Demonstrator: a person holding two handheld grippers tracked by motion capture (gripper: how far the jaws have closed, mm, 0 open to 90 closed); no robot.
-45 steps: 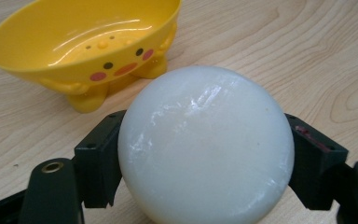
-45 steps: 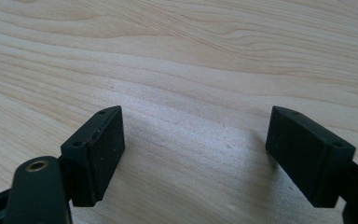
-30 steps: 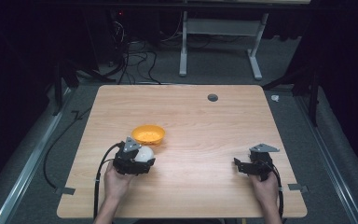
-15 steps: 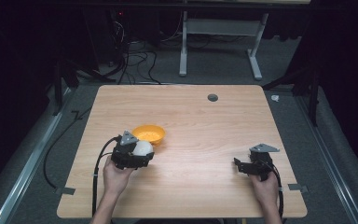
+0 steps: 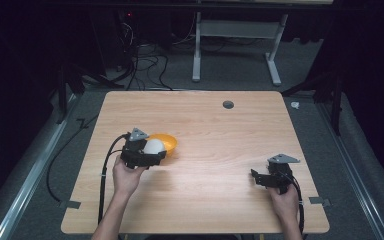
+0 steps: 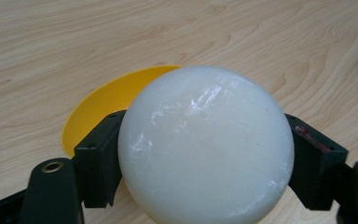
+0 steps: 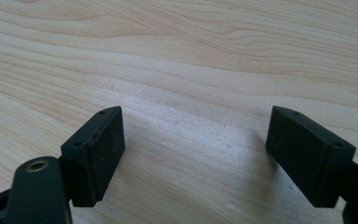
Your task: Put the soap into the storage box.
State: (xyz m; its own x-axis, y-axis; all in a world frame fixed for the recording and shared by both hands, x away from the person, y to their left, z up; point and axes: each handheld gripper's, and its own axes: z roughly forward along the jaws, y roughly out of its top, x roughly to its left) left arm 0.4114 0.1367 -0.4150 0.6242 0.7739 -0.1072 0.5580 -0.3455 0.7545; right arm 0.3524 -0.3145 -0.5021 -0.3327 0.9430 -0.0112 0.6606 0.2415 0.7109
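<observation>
A white ball (image 6: 206, 144) is clamped between the two black jaws of my left gripper (image 6: 205, 158). In the high view the ball (image 5: 153, 146) hangs at the near rim of a shallow orange-yellow bowl (image 5: 166, 142), left of the table's middle, with the left gripper (image 5: 147, 156) shut on it. The bowl (image 6: 102, 105) lies just beyond and below the ball. My right gripper (image 5: 254, 175) rests near the table's front right, open, and its jaws (image 7: 193, 154) have bare wood between them.
The wooden table (image 5: 220, 130) has a round dark grommet hole (image 5: 228, 104) near its far edge. Cables trail from both grippers off the near edge. A white desk frame (image 5: 235, 45) and loose cables stand on the floor beyond.
My left gripper has carried the white ball forward and slightly right, from short of the bowl to its near rim. The right gripper has stayed put.
</observation>
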